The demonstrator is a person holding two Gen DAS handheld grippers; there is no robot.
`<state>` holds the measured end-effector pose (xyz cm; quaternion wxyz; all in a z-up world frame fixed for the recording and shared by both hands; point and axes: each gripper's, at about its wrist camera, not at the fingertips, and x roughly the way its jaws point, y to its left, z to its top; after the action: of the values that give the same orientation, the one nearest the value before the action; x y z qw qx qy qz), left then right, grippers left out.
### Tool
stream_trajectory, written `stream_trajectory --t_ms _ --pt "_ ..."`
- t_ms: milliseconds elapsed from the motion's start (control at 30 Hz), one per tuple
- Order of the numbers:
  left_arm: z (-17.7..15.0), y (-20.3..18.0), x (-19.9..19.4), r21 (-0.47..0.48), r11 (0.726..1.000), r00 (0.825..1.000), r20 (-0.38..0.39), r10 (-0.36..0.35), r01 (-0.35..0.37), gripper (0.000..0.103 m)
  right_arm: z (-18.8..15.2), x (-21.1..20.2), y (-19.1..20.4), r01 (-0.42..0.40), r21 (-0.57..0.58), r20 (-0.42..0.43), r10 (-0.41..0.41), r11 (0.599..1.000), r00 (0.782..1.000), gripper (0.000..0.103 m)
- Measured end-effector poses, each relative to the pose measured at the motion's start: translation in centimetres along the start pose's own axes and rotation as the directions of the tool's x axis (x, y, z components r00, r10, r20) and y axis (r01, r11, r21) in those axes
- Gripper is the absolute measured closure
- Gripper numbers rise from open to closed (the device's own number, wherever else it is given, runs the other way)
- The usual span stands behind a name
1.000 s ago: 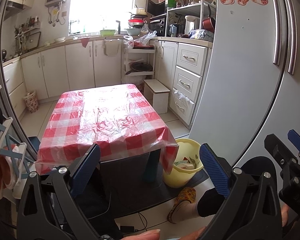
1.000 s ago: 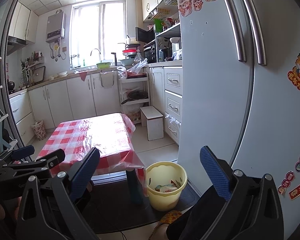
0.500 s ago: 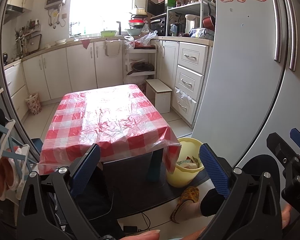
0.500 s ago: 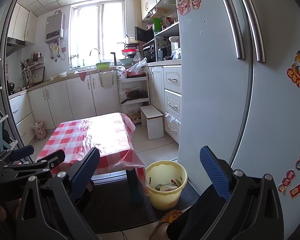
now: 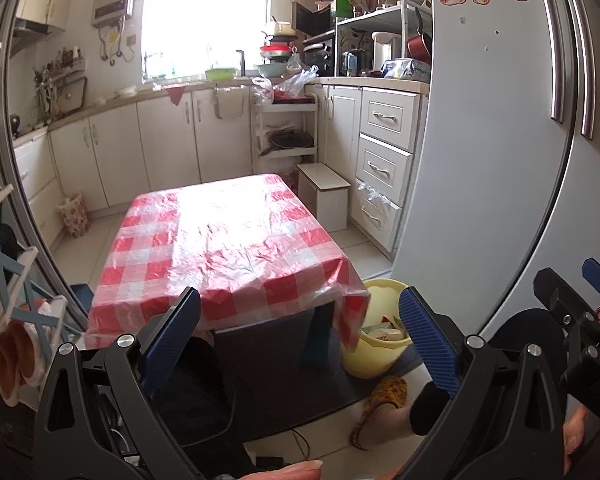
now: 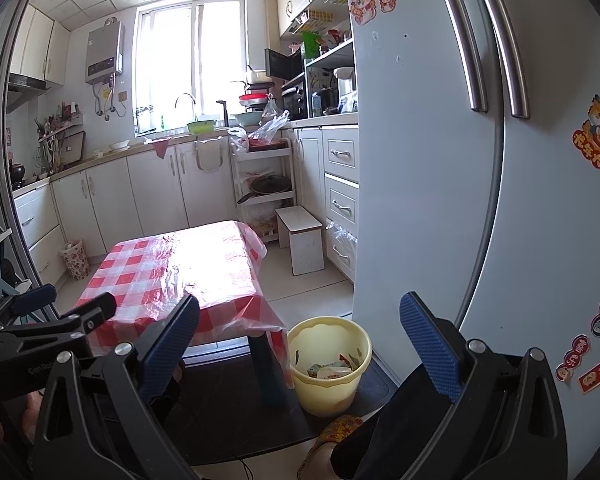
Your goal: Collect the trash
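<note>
Bin (image 6: pixel 327 364) wedged btw table (image 6: pixel 188 268) & fridge (image 6: pixel 440 200); top open.

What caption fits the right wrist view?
Open right gripper above the yellow plastic bucket holding wrappers, beside the red-checked table.

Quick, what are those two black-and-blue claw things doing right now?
Left gripper: open, holding nothing.
Right gripper: open, holding nothing.

Left claw (image 5: pixel 300 330) spread wide, checked table (image 5: pixel 228 248), yellow bin (image 5: pixel 374 354) holding wrappers beside it
</note>
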<state>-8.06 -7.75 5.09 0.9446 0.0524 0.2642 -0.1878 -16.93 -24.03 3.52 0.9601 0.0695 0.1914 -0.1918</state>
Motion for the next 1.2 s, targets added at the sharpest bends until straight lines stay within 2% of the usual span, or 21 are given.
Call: stream_trajectory --t_ms 167,400,600,867,1200 --pt "0.18 -0.53 0.12 0.045 0.999 1.000 -0.003 0.013 -0.013 0.008 -0.05 -0.01 -0.08 0.001 0.002 -0.001 -0.001 1.000 1.000 0.007" --pt "0.24 -0.50 0.78 0.093 0.992 0.995 -0.032 0.092 -0.088 0.008 -0.35 0.09 -0.40 0.004 0.012 -0.014 -0.004 1.000 1.000 0.007" --pt "0.01 0.19 0.27 0.051 0.999 1.000 -0.013 0.014 -0.014 0.008 -0.49 0.08 -0.24 -0.004 0.003 -0.023 0.004 1.000 1.000 0.007" --pt "-0.22 -0.39 0.29 0.080 0.996 0.999 -0.010 0.032 -0.031 0.008 -0.49 0.20 -0.23 -0.009 -0.001 -0.027 0.009 1.000 1.000 0.007" --pt "-0.14 -0.38 0.43 0.067 0.997 0.999 -0.019 0.039 -0.038 0.008 -0.59 0.17 -0.25 -0.012 0.000 -0.024 0.012 1.000 1.000 0.007"
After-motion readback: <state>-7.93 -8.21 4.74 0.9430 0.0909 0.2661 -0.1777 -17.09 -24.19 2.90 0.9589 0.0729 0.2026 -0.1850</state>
